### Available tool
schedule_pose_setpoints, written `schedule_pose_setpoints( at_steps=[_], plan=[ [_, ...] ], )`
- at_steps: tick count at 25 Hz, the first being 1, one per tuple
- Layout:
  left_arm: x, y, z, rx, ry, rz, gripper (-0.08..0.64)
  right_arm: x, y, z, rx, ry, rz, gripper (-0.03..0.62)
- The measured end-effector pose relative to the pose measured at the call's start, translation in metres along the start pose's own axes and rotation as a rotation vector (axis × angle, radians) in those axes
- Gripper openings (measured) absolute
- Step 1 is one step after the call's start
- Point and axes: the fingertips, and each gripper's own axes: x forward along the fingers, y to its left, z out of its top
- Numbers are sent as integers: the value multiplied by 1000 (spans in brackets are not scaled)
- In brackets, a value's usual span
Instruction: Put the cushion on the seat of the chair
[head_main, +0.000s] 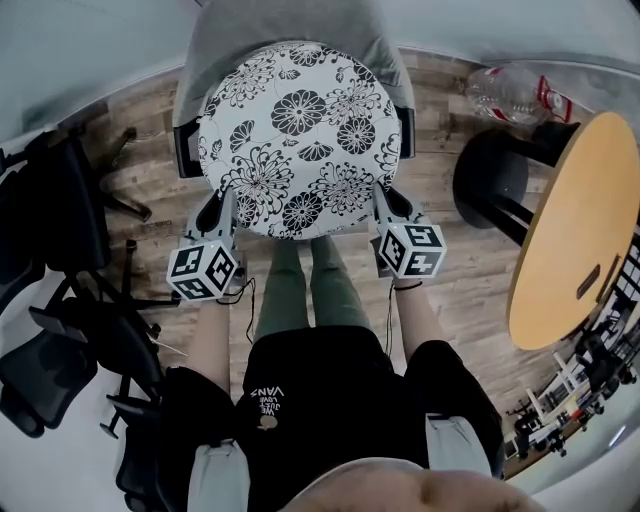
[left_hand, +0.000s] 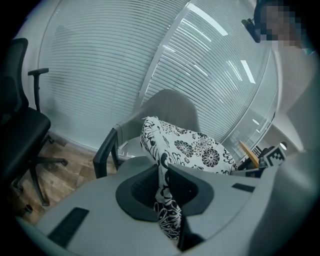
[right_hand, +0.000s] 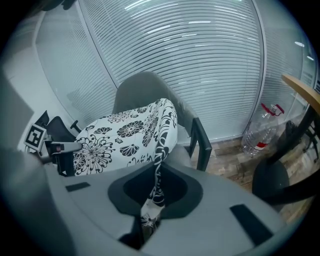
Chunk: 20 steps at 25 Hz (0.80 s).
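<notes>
A round white cushion (head_main: 298, 135) with black flowers hangs over the grey chair (head_main: 290, 25), covering most of its seat in the head view. My left gripper (head_main: 226, 205) is shut on the cushion's near left edge, and the fabric (left_hand: 165, 200) is pinched between its jaws. On the near right edge my right gripper (head_main: 383, 200) is shut too, with a fold of fabric (right_hand: 152, 195) running down between its jaws. In both gripper views the cushion (left_hand: 190, 147) (right_hand: 125, 132) is above the grey seat (right_hand: 182, 150), in front of the backrest (left_hand: 172, 107). The chair has black armrests (left_hand: 102, 155) (right_hand: 200, 142).
Black office chairs (head_main: 60, 270) crowd the left. A round wooden table (head_main: 575, 230) with a black stool (head_main: 490, 180) stands at the right, and a large water bottle (head_main: 515, 95) lies behind it. White blinds (right_hand: 175, 55) back the chair. My legs (head_main: 310, 285) are on the wood floor.
</notes>
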Motion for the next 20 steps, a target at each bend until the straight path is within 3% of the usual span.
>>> schedule_pose_setpoints(
  at_steps=[20],
  plan=[
    [-7,-3,5,-21,15,2,48,-11,3,9,-8,17,-20,32]
  ],
)
